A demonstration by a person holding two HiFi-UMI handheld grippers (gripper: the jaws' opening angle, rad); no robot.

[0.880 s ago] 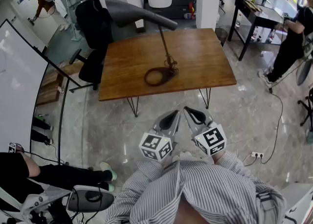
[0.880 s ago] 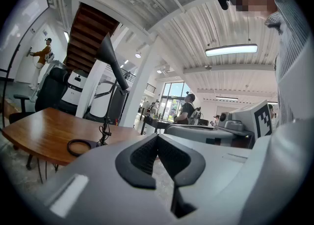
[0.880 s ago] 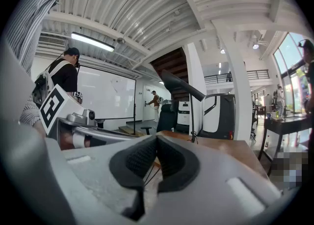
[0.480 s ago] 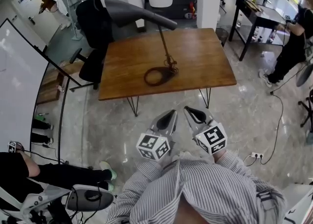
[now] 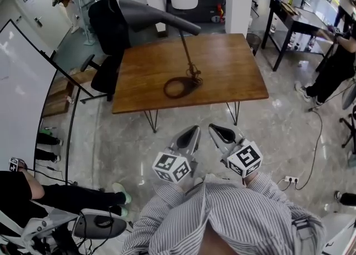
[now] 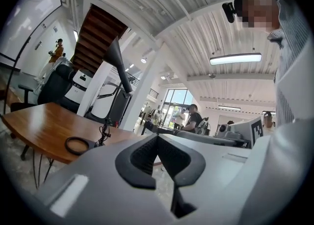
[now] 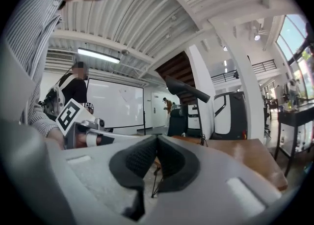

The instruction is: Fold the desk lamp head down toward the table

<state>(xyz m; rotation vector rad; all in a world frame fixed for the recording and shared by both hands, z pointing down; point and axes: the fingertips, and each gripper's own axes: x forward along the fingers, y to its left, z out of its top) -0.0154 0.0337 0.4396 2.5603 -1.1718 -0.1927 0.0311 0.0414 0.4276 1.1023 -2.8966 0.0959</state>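
The desk lamp stands on the wooden table [image 5: 233,75]. Its dark cone-shaped head [image 5: 149,14] is raised high and juts left over the table's far edge. A thin stem [image 5: 186,50] runs down to a ring base [image 5: 177,88]. The left gripper view shows the head [image 6: 117,64] and the ring base [image 6: 77,145]. In the right gripper view the head [image 7: 189,90] sits above the table [image 7: 240,153]. My left gripper [image 5: 194,131] and right gripper [image 5: 214,128] hover side by side near my chest, well short of the table. Both are shut and hold nothing.
A black office chair [image 5: 105,31] stands at the table's far left. A whiteboard on a black frame [image 5: 22,92] lines the left side. A black desk [image 5: 295,17] and a standing person [image 5: 334,59] are at the right. A seated person [image 5: 33,192] is lower left. A cable and power strip [image 5: 292,178] lie on the floor.
The lamp and both grippers keep their places. The person at the right edge has shifted further right and bent down.
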